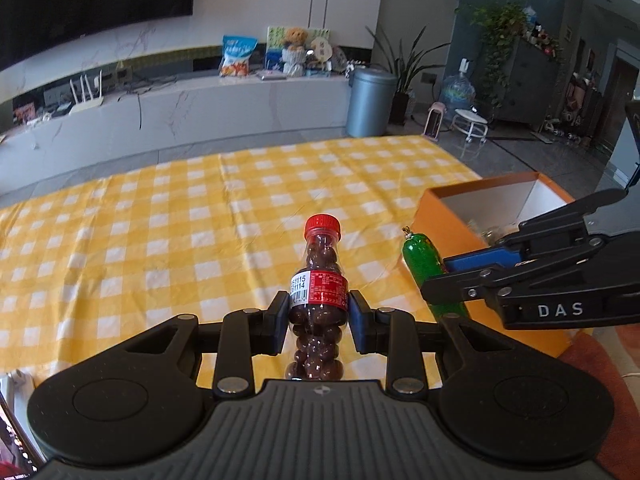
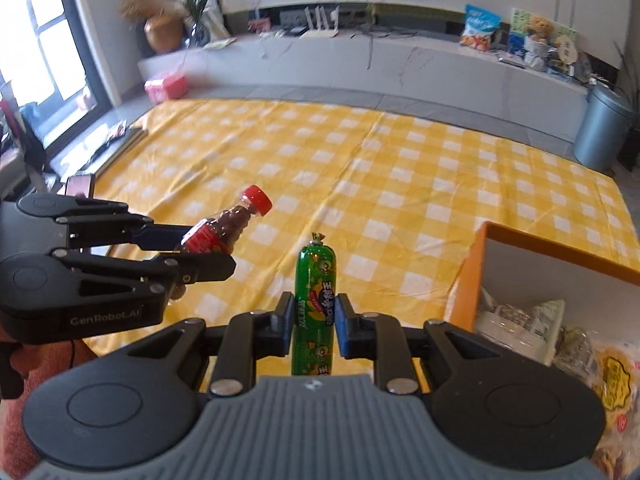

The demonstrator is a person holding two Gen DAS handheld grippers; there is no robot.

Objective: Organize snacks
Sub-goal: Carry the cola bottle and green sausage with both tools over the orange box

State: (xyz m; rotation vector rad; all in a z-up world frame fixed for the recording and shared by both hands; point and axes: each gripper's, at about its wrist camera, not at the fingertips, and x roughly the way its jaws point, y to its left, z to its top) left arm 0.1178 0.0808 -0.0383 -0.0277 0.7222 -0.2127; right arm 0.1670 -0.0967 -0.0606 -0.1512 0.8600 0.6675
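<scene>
Left gripper (image 1: 319, 316): clamped on a small clear bottle of chocolate balls (image 1: 319, 300), pads pressing its sides at and below the red label; red cap pointing away from the camera, bottle held above the cloth.
Right gripper (image 2: 311, 322): closed narrow on a green sausage stick (image 2: 315, 308), pads against its wrapper about mid-length; the crimped end points away from the camera.
Grippers together: in the left wrist view the right gripper sits to the right, just beside the bottle; the two snacks are apart.
Orange box (image 2: 476, 264): open-topped, to the right of both grippers, white inside, holding several snack packets (image 2: 532, 320).
Tablecloth (image 2: 360, 168): yellow and white check, spread under everything.
Far side: grey bin (image 1: 370, 102), a long white marble-look shelf (image 1: 200, 108) with a blue snack bag (image 1: 237, 56) and a teddy bear (image 1: 295, 50).
</scene>
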